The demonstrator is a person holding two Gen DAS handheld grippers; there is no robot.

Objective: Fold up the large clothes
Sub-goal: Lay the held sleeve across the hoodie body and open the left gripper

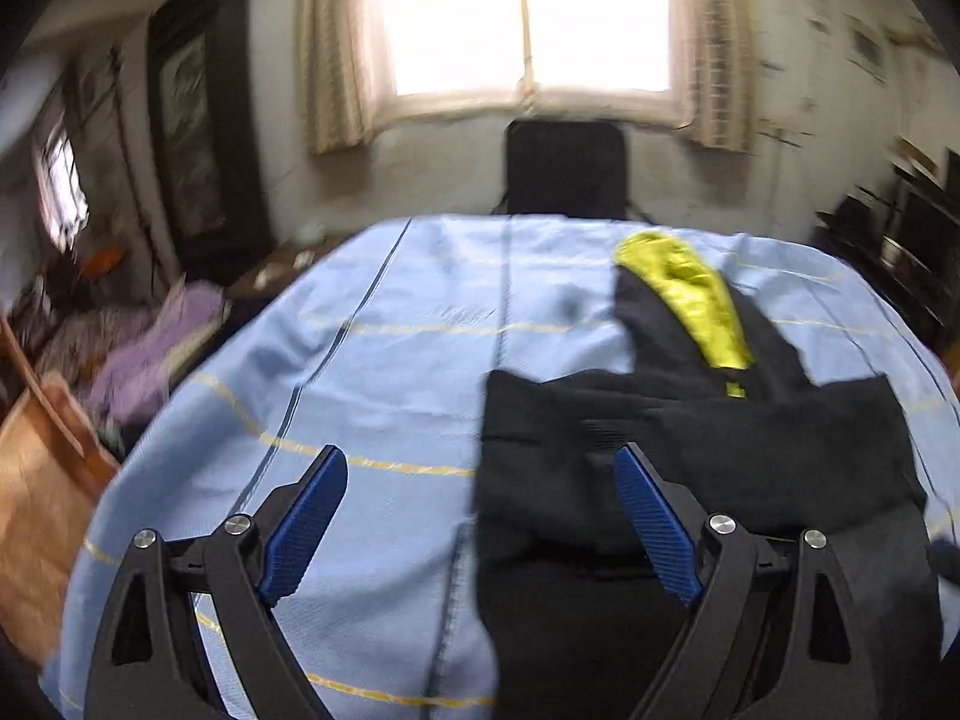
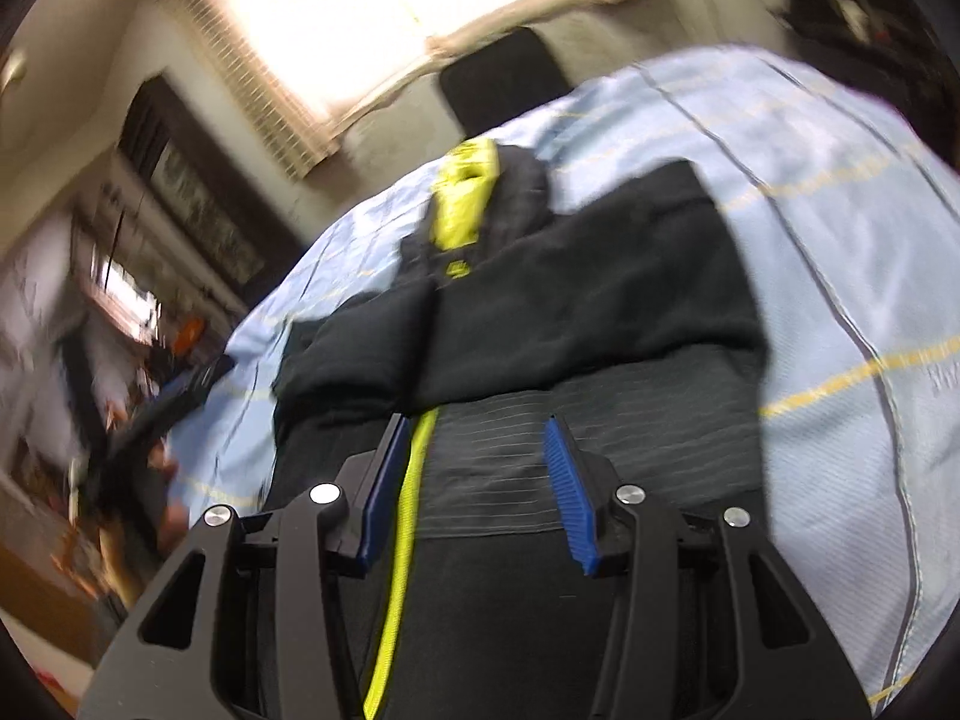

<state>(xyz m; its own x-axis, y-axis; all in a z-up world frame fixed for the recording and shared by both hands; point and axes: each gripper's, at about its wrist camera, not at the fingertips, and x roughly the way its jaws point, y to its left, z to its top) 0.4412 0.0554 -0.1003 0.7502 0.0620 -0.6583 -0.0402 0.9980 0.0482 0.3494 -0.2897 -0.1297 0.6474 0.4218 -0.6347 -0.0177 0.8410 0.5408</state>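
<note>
A black hooded jacket (image 1: 690, 450) with a yellow-green hood lining (image 1: 690, 294) lies on a light blue sheet (image 1: 360, 360), its sleeves folded across the body. My left gripper (image 1: 480, 468) is open above the jacket's left edge, holding nothing. In the right wrist view the jacket (image 2: 570, 300) fills the middle, with a yellow-green zipper (image 2: 408, 510) and a ribbed hem (image 2: 492, 468). My right gripper (image 2: 474, 438) is open just above the hem, with the zipper by its left finger.
The blue sheet (image 2: 840, 300) covers a table. A black chair (image 1: 564, 168) stands beyond the far edge under a bright window. Purple clothes (image 1: 150, 348) and a brown box (image 1: 36, 510) lie to the left. Dark shelves (image 1: 900, 228) stand at the right.
</note>
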